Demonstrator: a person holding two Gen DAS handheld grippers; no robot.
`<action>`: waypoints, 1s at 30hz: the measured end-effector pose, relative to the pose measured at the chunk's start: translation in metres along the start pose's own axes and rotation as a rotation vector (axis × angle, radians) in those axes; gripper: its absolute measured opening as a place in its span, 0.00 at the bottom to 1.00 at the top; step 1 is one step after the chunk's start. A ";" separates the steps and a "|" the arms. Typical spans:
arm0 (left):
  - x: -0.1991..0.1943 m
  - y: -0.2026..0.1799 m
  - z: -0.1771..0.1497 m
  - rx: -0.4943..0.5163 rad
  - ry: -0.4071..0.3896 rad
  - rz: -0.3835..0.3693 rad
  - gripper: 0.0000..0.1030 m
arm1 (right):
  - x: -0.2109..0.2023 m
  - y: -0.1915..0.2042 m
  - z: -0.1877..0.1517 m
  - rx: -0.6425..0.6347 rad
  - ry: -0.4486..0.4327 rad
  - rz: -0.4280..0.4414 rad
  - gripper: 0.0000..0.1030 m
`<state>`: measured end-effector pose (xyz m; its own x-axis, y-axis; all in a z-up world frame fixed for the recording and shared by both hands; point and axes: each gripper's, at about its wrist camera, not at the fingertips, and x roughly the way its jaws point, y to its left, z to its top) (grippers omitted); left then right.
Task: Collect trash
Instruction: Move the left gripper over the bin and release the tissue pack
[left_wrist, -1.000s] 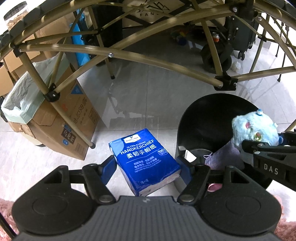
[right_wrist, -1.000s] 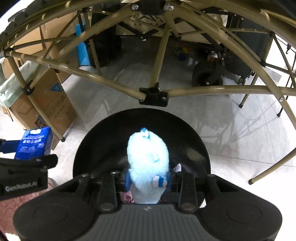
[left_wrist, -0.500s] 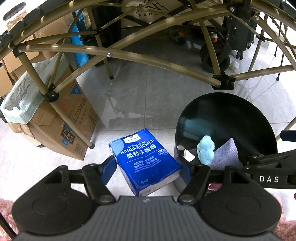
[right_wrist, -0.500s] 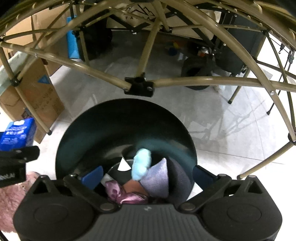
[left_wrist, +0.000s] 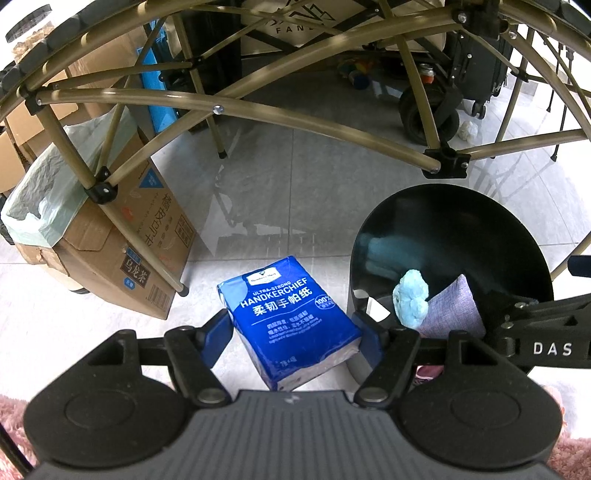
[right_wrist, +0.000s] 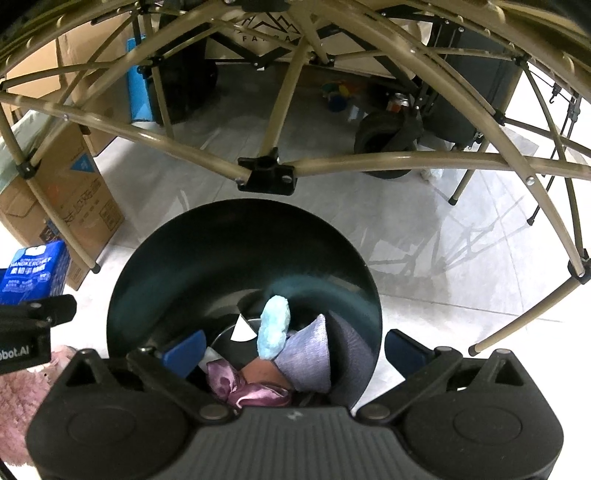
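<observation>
My left gripper (left_wrist: 291, 332) is shut on a blue handkerchief tissue pack (left_wrist: 288, 314), its pads pressing both sides, held above the floor just left of a black round bin (left_wrist: 461, 221). The pack (right_wrist: 31, 273) also shows at the left edge of the right wrist view. My right gripper (right_wrist: 295, 347) stands wide open over the bin (right_wrist: 221, 251) with nothing between its fingers. Inside the bin lie a light-blue plush toy (right_wrist: 273, 326) (left_wrist: 410, 299), a purple-grey cushion (right_wrist: 310, 354), a pink satin cloth (right_wrist: 243, 384) and a white paper scrap (right_wrist: 242, 330).
Tan folding-frame tubes (left_wrist: 295, 114) arch overhead and their legs stand around the bin. A cardboard box with a green bag (left_wrist: 129, 240) sits left. A cart wheel (left_wrist: 424, 110) and crumpled white paper (left_wrist: 467, 129) lie at the back. Pink rug (right_wrist: 22, 398) lies at the near left.
My right gripper opened wide and let go of the blue plush toy, which dropped into the bin. The left gripper and its tissue pack stayed put.
</observation>
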<state>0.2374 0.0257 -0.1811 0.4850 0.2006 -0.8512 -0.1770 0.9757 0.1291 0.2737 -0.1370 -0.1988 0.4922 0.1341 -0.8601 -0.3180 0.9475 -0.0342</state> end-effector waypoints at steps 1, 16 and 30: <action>0.000 0.000 0.000 0.001 0.000 -0.001 0.70 | -0.001 -0.001 0.000 0.001 -0.002 -0.002 1.00; -0.009 -0.017 0.009 0.038 -0.029 -0.028 0.70 | -0.030 -0.036 0.005 0.056 -0.058 -0.070 1.00; -0.002 -0.072 0.028 0.126 -0.028 -0.128 0.70 | -0.065 -0.104 0.001 0.245 -0.133 -0.131 1.00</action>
<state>0.2734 -0.0427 -0.1740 0.5203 0.0746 -0.8507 -0.0043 0.9964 0.0848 0.2749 -0.2438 -0.1388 0.6231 0.0280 -0.7816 -0.0483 0.9988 -0.0027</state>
